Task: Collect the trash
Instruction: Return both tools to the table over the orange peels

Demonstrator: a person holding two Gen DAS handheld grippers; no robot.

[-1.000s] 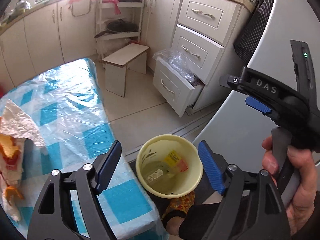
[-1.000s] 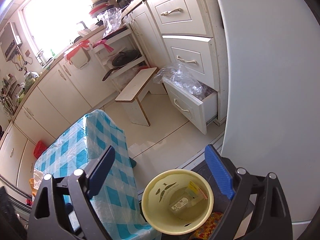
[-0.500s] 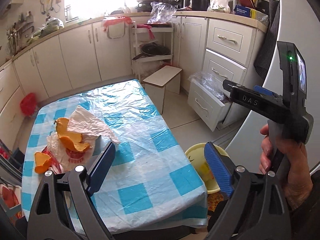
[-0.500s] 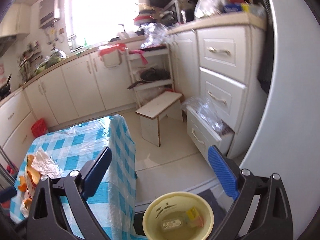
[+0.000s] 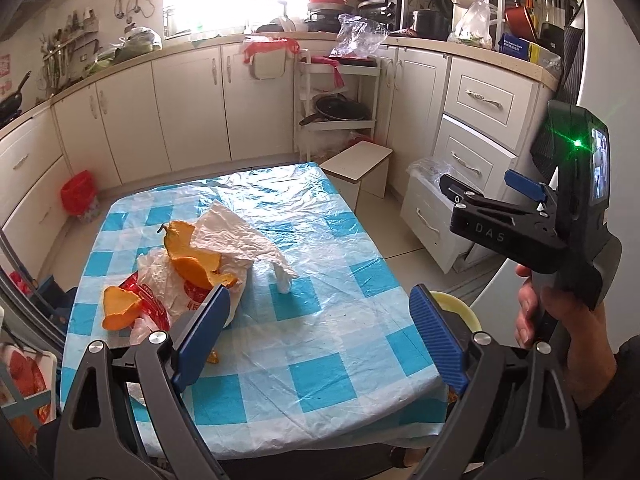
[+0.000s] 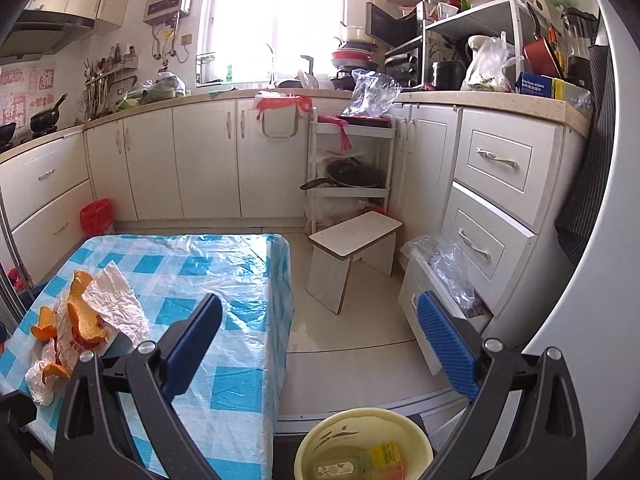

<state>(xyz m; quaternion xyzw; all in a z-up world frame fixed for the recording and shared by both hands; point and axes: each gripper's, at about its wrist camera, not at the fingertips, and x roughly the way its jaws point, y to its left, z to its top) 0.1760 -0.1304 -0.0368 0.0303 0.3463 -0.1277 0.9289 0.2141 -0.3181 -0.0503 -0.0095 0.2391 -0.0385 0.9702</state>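
On the blue-checked table [image 5: 320, 360] the trash sits toward the left: a heap of orange peel [image 5: 192, 256], a red-printed plastic bag [image 5: 160, 292] and a sheet of crumpled white paper [image 5: 240, 236], all touching or overlapping. A loose piece of peel [image 5: 120, 306] lies at the heap's left edge. The heap's long axis runs roughly from near-left to far-right across the cloth, with the paper's tail trailing off to the right.

The left gripper [image 5: 316, 336] hovers over the table's near edge with jaws spread wide and nothing between them. Its left pad [image 5: 202, 336] stands just in front of the heap's near corner — whether it touches the bag there is hard to tell through the fisheye. So the trash lies ahead and to the left of this gripper, close at hand.

Further right, the right gripper [image 6: 320, 344] is off the table's right side, above the floor, also gaping and empty; from it the heap [image 6: 92, 316] lies well to the left. Below it stands the yellow bin [image 6: 360, 440], already holding some wrappers [image 6: 380, 456].

The left hand is plainly the nearer one — the next grab likely calls for a small shift left and forward, closing across the heap's short axis.
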